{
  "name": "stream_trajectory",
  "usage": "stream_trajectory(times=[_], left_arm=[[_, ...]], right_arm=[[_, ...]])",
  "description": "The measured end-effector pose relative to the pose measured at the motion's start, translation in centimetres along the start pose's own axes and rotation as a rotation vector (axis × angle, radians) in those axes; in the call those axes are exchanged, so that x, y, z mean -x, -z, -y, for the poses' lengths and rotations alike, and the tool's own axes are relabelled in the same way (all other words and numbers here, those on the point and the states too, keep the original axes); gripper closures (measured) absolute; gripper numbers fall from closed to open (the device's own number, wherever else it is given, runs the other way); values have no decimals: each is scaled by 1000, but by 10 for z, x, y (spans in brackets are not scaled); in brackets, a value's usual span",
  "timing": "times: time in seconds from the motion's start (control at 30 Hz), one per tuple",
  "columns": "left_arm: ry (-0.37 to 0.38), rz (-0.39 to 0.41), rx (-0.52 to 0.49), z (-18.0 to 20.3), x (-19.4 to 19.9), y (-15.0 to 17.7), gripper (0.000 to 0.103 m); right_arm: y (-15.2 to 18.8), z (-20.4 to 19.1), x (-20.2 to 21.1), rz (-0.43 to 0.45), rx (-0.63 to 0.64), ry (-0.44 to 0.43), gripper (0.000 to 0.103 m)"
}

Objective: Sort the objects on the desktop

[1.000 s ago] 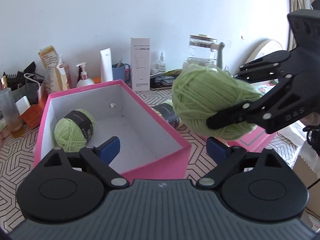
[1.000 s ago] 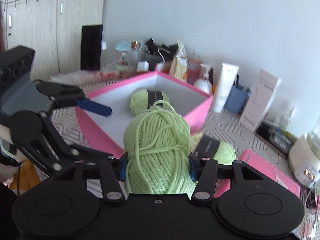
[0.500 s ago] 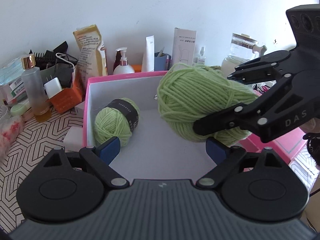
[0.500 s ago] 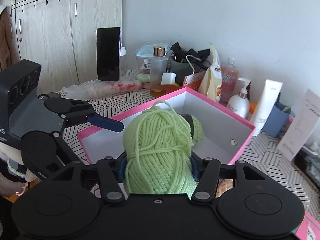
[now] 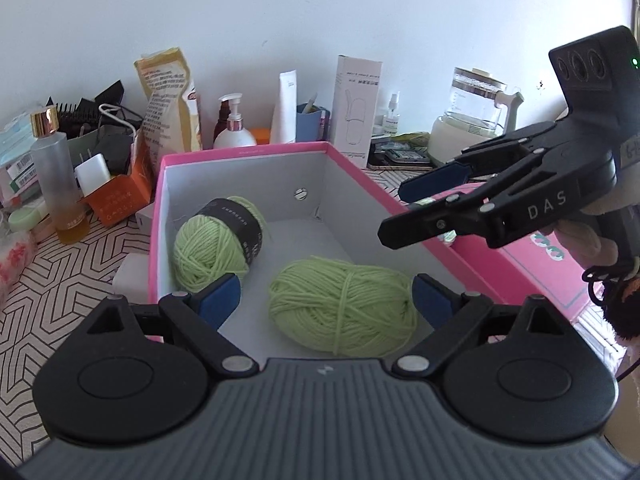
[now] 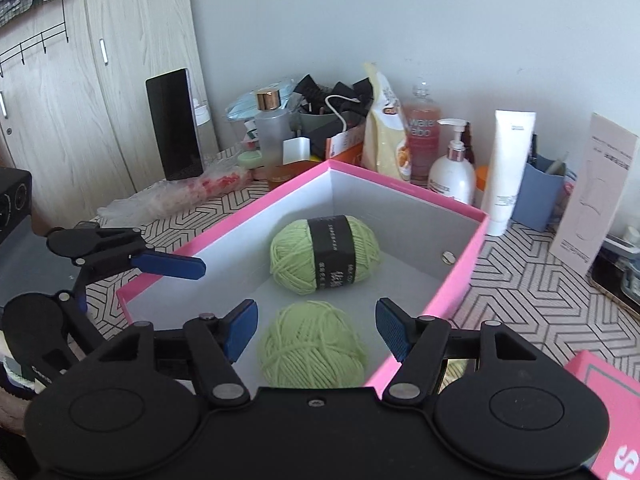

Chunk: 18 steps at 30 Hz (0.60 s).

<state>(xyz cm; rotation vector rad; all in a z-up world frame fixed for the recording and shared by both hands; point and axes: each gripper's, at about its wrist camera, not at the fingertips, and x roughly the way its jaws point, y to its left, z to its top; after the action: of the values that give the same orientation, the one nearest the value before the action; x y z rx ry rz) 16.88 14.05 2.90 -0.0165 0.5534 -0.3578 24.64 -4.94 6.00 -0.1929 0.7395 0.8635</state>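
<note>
The right gripper hung over the pink box, jaws spread wide and holding nothing, with the bare green yarn ball lying on the box floor between its blue pads. The left gripper was likewise wide open and empty above the box's near edge. A 2nd green yarn ball with a black band lay toward the box's far corner, just beside the 1st. Bottles and a white tube lined the tabletop's far edge.
</note>
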Motion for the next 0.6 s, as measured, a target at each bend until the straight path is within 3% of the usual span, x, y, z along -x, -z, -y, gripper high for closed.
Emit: stream_trajectory(times=[0.33, 0.6], left_arm=[[84, 39, -73, 56, 1, -5, 9], [175, 69, -174, 126, -10, -15, 9]], right_arm=[[39, 15, 50, 29, -56, 102, 30], [80, 43, 107, 73, -116, 257, 28]])
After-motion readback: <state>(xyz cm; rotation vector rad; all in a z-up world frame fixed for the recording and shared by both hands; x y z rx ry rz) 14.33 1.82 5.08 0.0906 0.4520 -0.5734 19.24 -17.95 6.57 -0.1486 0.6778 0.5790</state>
